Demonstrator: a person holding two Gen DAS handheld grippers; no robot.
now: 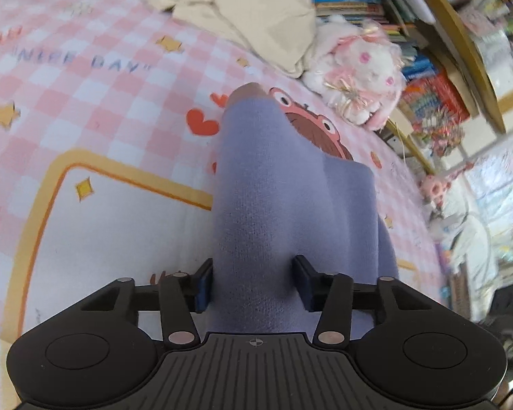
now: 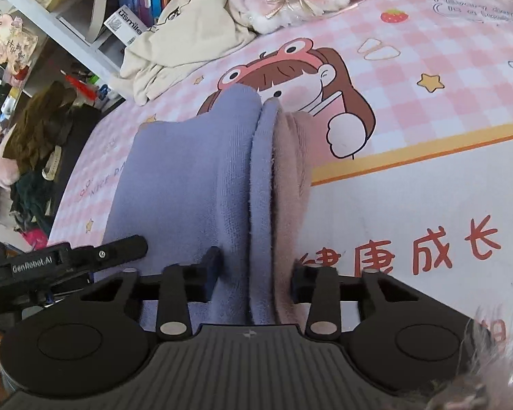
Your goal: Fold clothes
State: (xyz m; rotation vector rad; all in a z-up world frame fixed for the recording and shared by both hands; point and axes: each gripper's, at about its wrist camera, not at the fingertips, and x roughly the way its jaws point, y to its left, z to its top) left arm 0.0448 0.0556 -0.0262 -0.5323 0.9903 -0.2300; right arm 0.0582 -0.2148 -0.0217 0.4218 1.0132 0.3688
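Observation:
A lavender knit garment with a dusty-pink fleecy inside (image 2: 292, 157) is bunched between both grippers. In the left wrist view my left gripper (image 1: 253, 283) is shut on a thick fold of the lavender garment (image 1: 273, 188), which stretches away over the pink checked mat (image 1: 85, 78). In the right wrist view my right gripper (image 2: 254, 282) is shut on a doubled edge of the same garment (image 2: 188, 177), lavender on the left, pink lining on the right. The left gripper's body (image 2: 61, 259) shows at the lower left of that view.
A cream garment (image 1: 253, 13) lies crumpled at the mat's far side; it also shows in the right wrist view (image 2: 184, 34). A white and pink plush toy (image 1: 359, 71) sits beside it. Bookshelves (image 1: 427, 51) stand behind. Clutter (image 2: 41, 136) lies off the mat's left edge.

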